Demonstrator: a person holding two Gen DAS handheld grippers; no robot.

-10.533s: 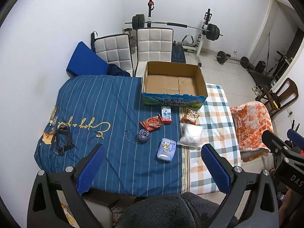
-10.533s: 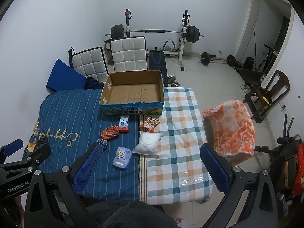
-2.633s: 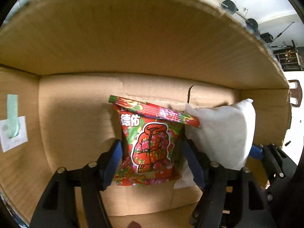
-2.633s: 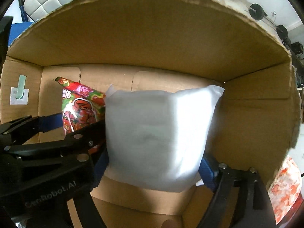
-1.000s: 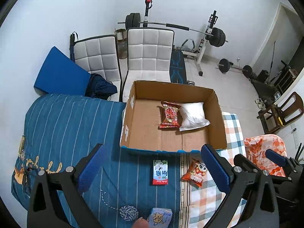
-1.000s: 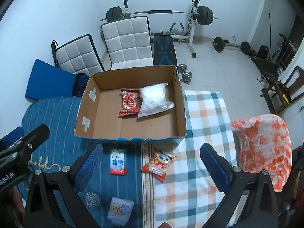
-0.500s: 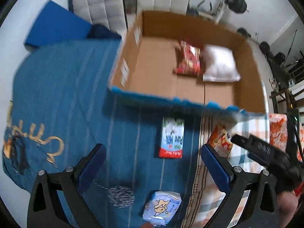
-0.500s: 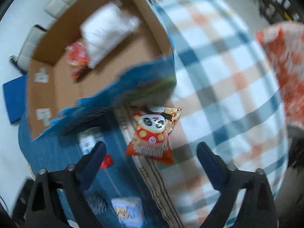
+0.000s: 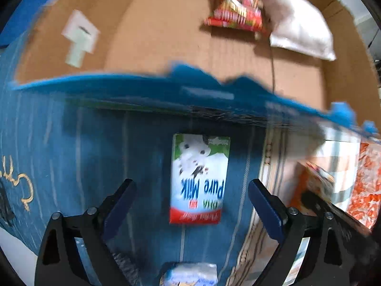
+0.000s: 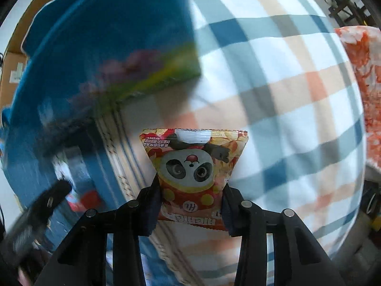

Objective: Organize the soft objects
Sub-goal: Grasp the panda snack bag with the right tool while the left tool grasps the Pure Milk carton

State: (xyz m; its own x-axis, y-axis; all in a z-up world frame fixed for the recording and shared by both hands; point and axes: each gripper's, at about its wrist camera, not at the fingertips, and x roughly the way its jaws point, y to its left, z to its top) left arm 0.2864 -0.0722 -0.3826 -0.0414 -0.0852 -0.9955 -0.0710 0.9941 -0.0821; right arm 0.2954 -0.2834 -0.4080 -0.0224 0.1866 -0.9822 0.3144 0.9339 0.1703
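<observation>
The box (image 9: 214,54) stands just beyond both claws on the bed (image 9: 59,143), its near wall the edge to clear. The left claw (image 9: 191,197), spread but just been closing, straddles the milk pack (image 9: 198,178), lying lengthwise along it. The right claw (image 10: 190,205) has just closed, pinching the panda bag (image 10: 190,166).

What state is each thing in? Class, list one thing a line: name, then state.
Box: open, holding two packs.
Red pack: lying in the box.
White pack: lying in the box.
Milk pack: flat on the bed, ungripped.
Panda pack: pinched.
Left gripper: open, jaws just closing.
Right gripper: shut on the panda pack.
</observation>
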